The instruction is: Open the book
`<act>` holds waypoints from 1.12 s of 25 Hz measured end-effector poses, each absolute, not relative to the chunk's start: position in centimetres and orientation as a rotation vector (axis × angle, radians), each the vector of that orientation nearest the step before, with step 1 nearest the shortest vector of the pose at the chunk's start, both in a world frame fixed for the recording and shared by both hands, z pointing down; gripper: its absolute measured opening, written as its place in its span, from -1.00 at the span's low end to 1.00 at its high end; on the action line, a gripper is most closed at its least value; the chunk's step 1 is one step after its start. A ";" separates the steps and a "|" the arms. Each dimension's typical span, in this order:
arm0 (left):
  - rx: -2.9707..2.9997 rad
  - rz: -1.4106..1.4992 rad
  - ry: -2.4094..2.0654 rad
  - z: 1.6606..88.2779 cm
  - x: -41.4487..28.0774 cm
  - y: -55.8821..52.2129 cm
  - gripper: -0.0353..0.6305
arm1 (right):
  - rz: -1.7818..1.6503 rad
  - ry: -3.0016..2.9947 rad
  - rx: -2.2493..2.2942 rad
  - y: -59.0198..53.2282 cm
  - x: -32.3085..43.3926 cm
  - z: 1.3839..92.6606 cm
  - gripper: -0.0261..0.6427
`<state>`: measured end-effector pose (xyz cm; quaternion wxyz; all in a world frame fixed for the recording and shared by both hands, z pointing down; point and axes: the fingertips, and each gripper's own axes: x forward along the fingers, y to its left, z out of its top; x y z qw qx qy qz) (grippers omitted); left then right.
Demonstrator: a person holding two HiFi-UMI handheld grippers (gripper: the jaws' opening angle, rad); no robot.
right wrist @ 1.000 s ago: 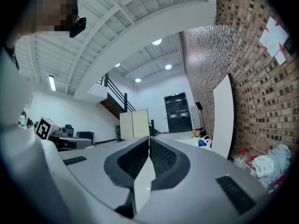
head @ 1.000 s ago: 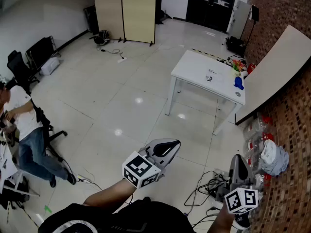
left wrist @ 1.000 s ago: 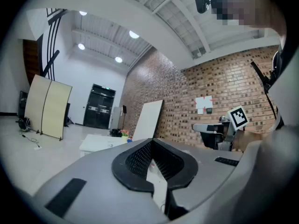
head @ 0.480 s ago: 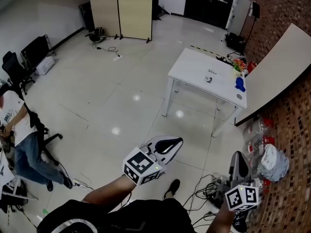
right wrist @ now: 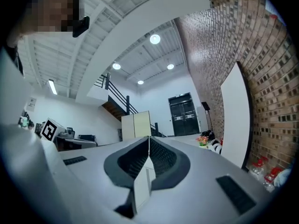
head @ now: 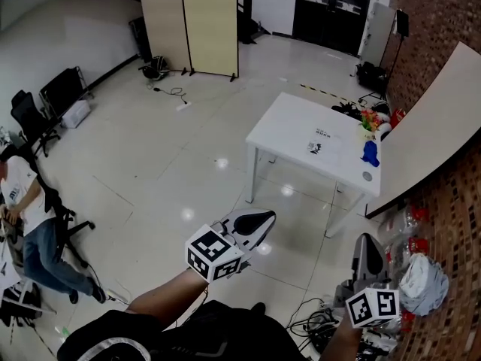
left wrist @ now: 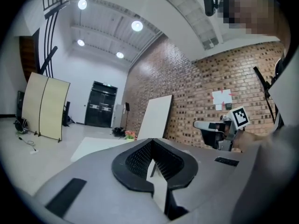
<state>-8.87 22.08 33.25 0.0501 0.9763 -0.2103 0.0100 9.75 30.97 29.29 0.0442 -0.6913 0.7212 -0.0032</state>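
A pale tiled floor (head: 165,164) fills most of the head view, with a brick wall (head: 443,21) along the right and a big white board (head: 428,119) leaning on it. A beige folding screen (head: 192,25) stands at the far end beside dark doors (head: 334,6). The white table (head: 289,122) stands well ahead of both grippers, with only floor between. At the left edge a person (head: 30,232) sits on an office chair, far from the table. Bottles (head: 409,235), a white bag (head: 425,280) and a tangle of cables (head: 323,326) lie at the foot of the wall by the right gripper.

On the table lie a flat printed item (head: 321,138), a blue thing (head: 369,153) and flowers (head: 368,119). Whether the flat item is the book cannot be told at this size.

The left gripper (head: 264,217) and right gripper (head: 366,241) are both held in the air over the floor, each with its jaws pressed together on nothing.

The gripper views alone show the ceiling lamps (left wrist: 137,25). Only the right gripper view shows a staircase (right wrist: 114,99). Each gripper view also catches the other gripper's marker cube (left wrist: 239,116). Only the head view shows the tabletop from above.
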 end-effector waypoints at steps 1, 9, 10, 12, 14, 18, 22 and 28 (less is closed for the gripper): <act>2.978 0.034 -0.652 33.1 -7.8 21.2 -0.88 | 0.001 2.214 -2.111 30.0 10.6 29.2 -0.92; 2.983 0.091 -0.678 32.9 -3.4 12.9 -0.88 | -0.095 2.238 -2.077 21.6 14.8 30.8 -0.92; 2.977 0.093 -0.679 33.2 -3.0 11.5 -0.88 | -0.106 2.240 -2.079 20.3 15.3 31.1 -0.92; 2.970 0.090 -0.669 33.9 -2.0 8.7 -0.88 | -0.115 2.238 -2.099 17.4 16.4 31.8 -0.92; 2.979 0.081 -0.647 34.4 -0.8 5.6 -0.88 | -0.110 2.224 -2.124 14.3 17.6 32.3 -0.92; 2.984 0.068 -0.589 34.4 0.8 -0.3 -0.88 | -0.108 2.199 -2.161 8.3 18.9 31.7 -0.91; 3.003 0.055 -0.528 34.0 2.2 -5.3 -0.88 | -0.104 2.189 -2.193 2.8 19.9 31.1 -0.92; 2.990 0.071 -0.480 35.0 5.1 -12.1 -0.88 | -0.115 2.135 -2.203 -4.0 22.5 31.8 -0.92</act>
